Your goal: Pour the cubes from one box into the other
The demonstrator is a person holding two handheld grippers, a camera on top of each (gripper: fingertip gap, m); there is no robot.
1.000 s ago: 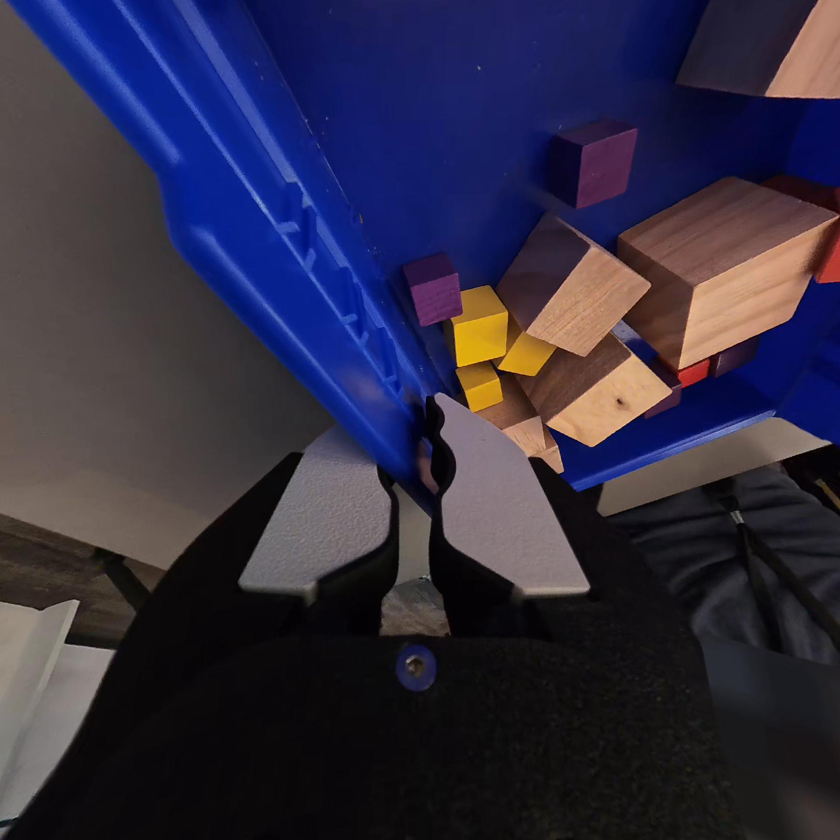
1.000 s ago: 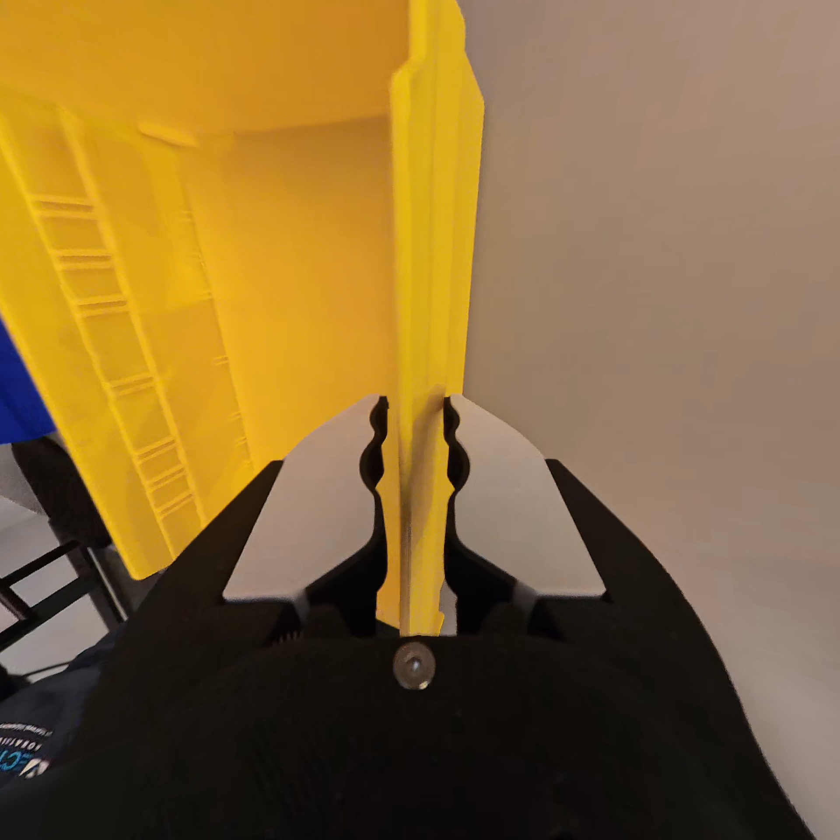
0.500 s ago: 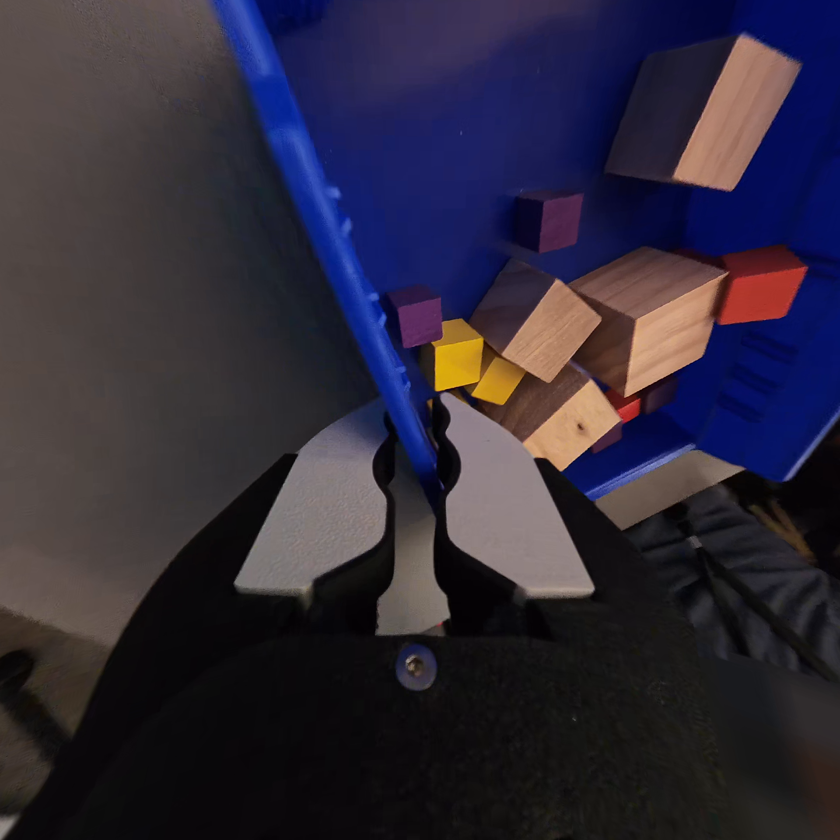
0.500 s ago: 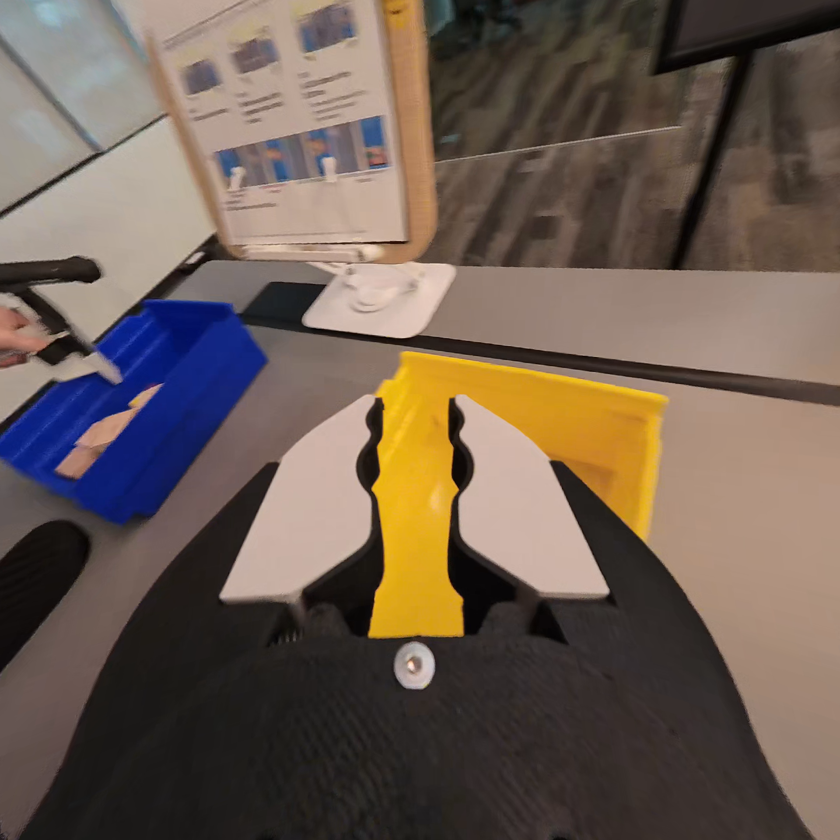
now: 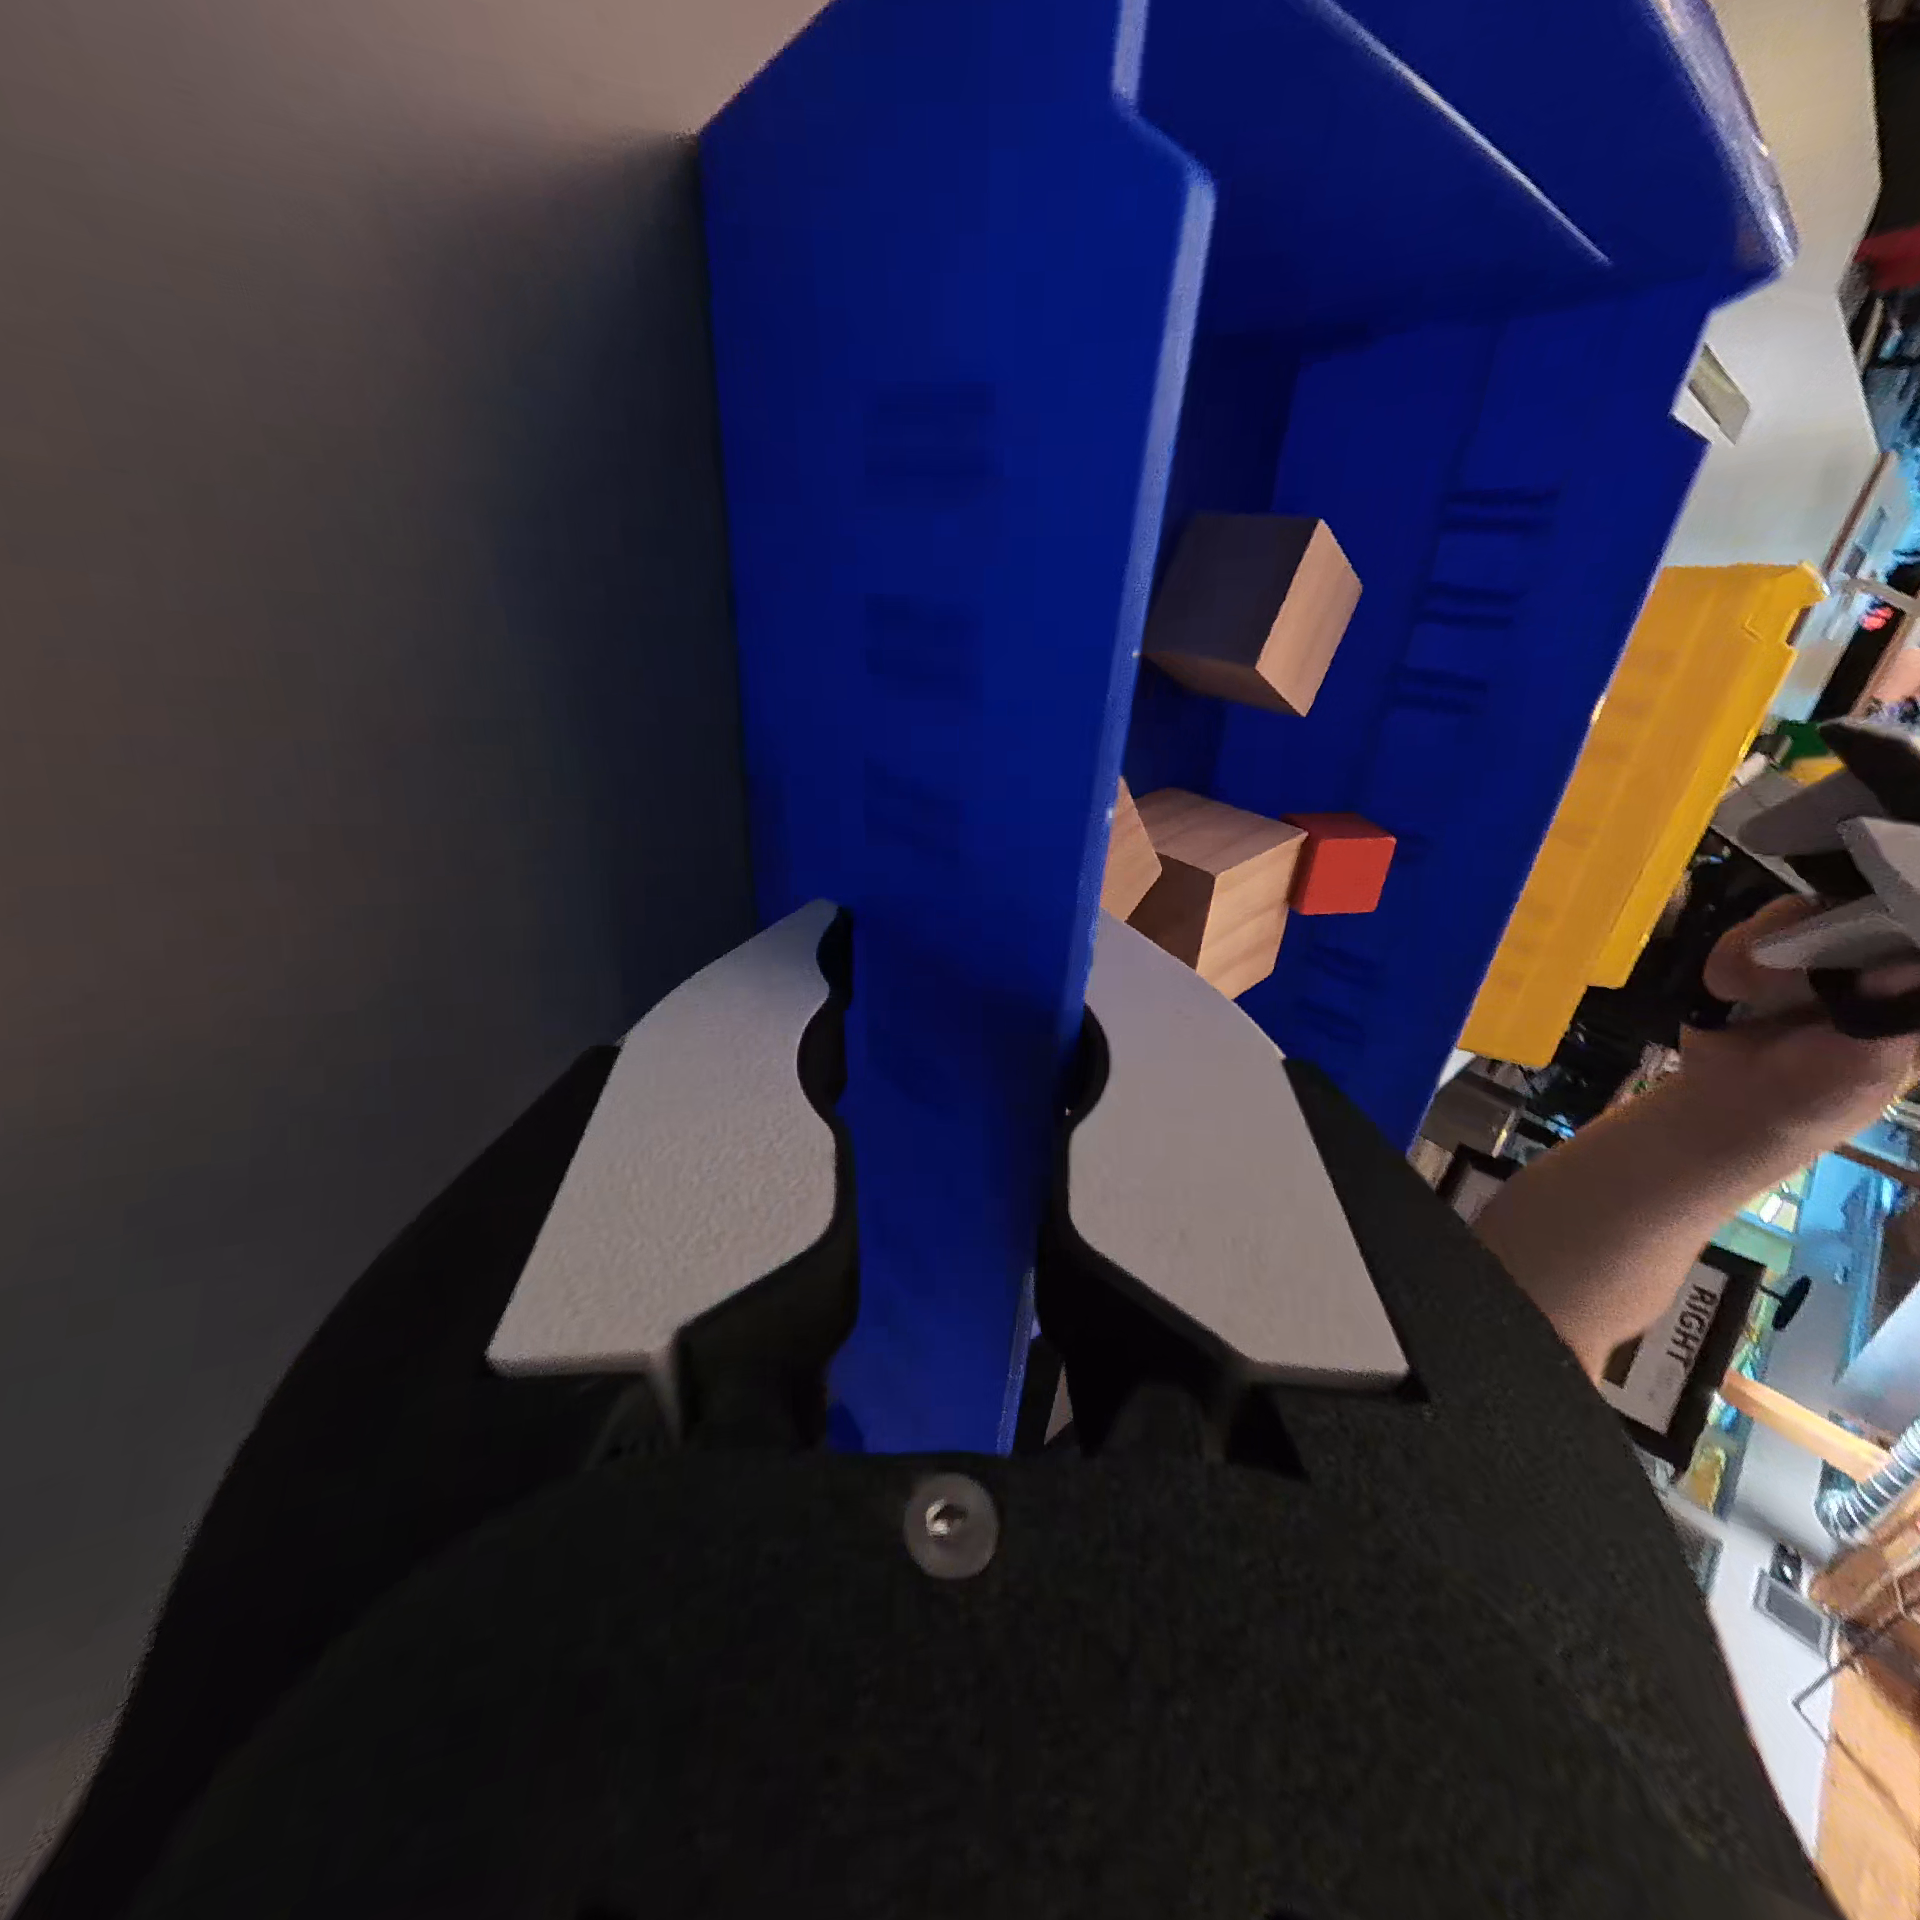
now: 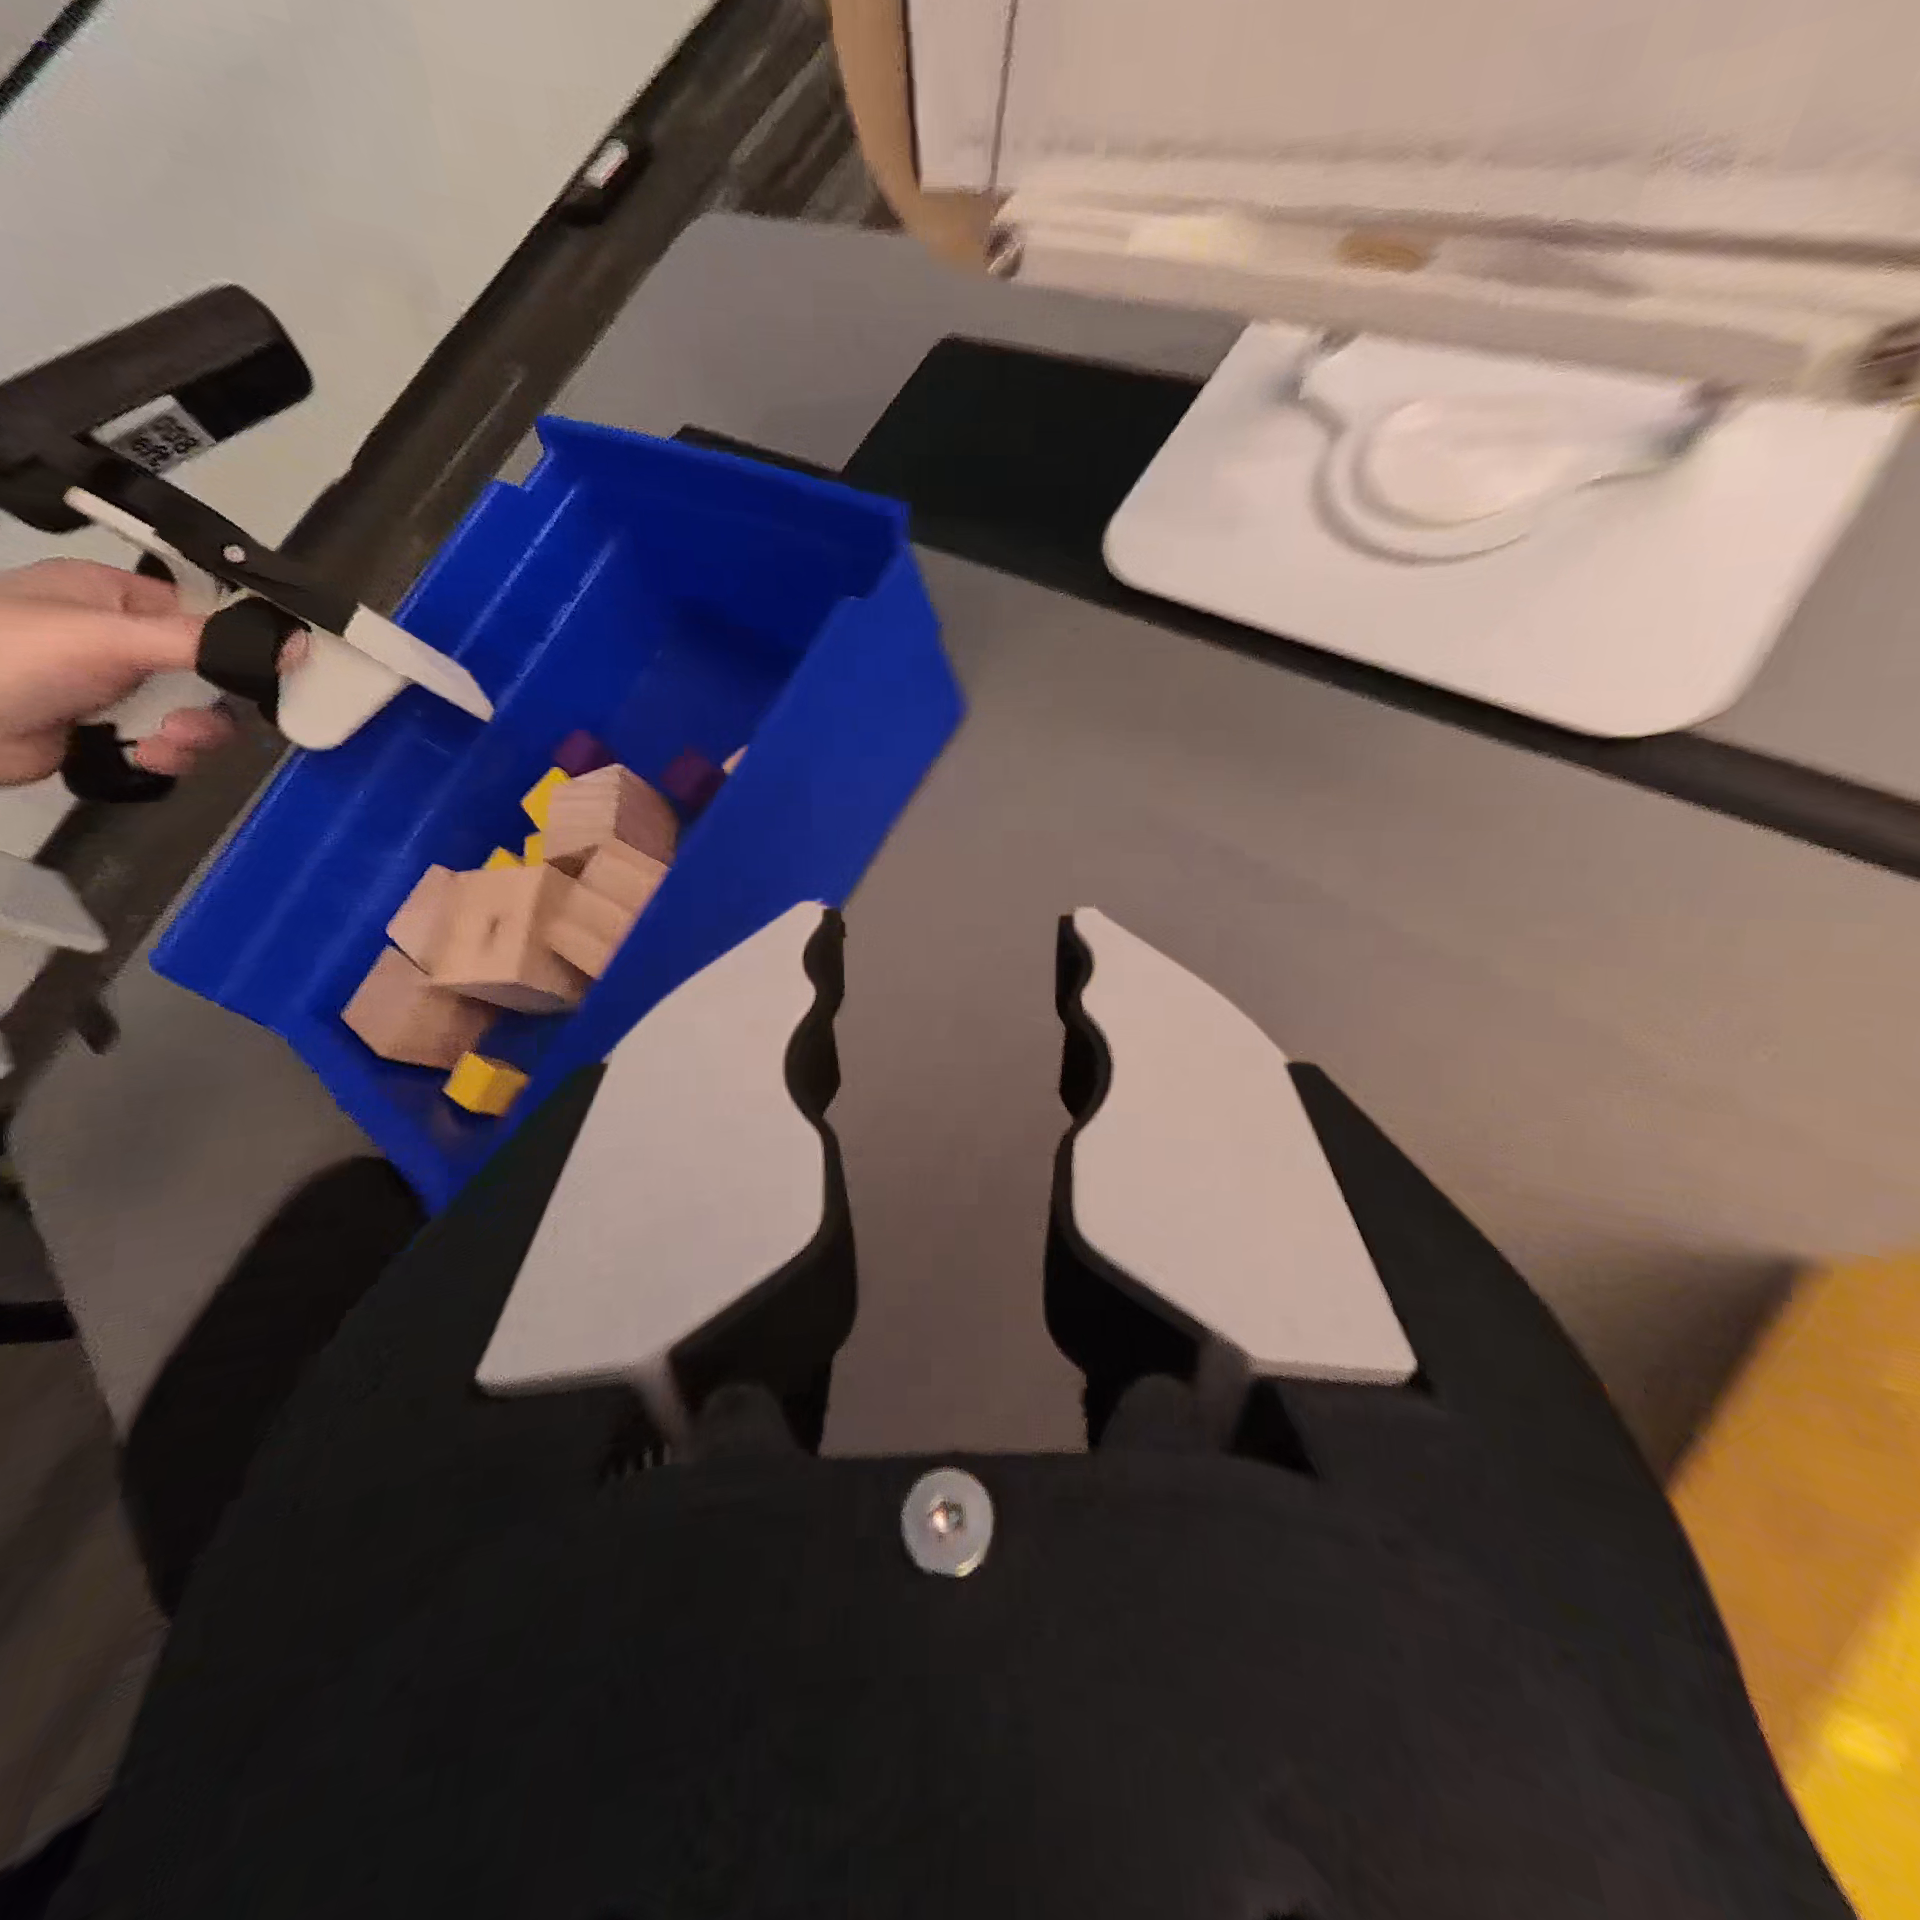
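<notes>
- Blue box (image 6: 831,727) sits flat on the grey table (image 6: 1299,831), centre-left of the right wrist view, and it holds the cubes (image 6: 520,914): a heap of wooden ones, plus small yellow and purple ones.
- Left wrist view shows more of the load to the right of the near wall: 2 wooden cubes and 1 red cube (image 5: 1340,878).
- Yellow box (image 6: 1818,1558) is down on the table at the lower right corner. Its inside isn't visible, so I can't tell if it is empty.
- Judgement: the pour looks done, with both boxes parked and the grips coming off.
- Left gripper (image 5: 961,935) straddles the blue box's side wall. Its fingers are spread about as wide as the other tool's and the wall fills the gap. I can't tell whether they press on it.
- Left hand shows at the far left of the right wrist view, holding the tool angled down onto that wall.
- Right gripper (image 6: 945,925) hovers over bare table between the 2 boxes, fingers spread, nothing between them.
- Right tool points forward and down toward a white stand base (image 6: 1507,540) at the upper right.
</notes>
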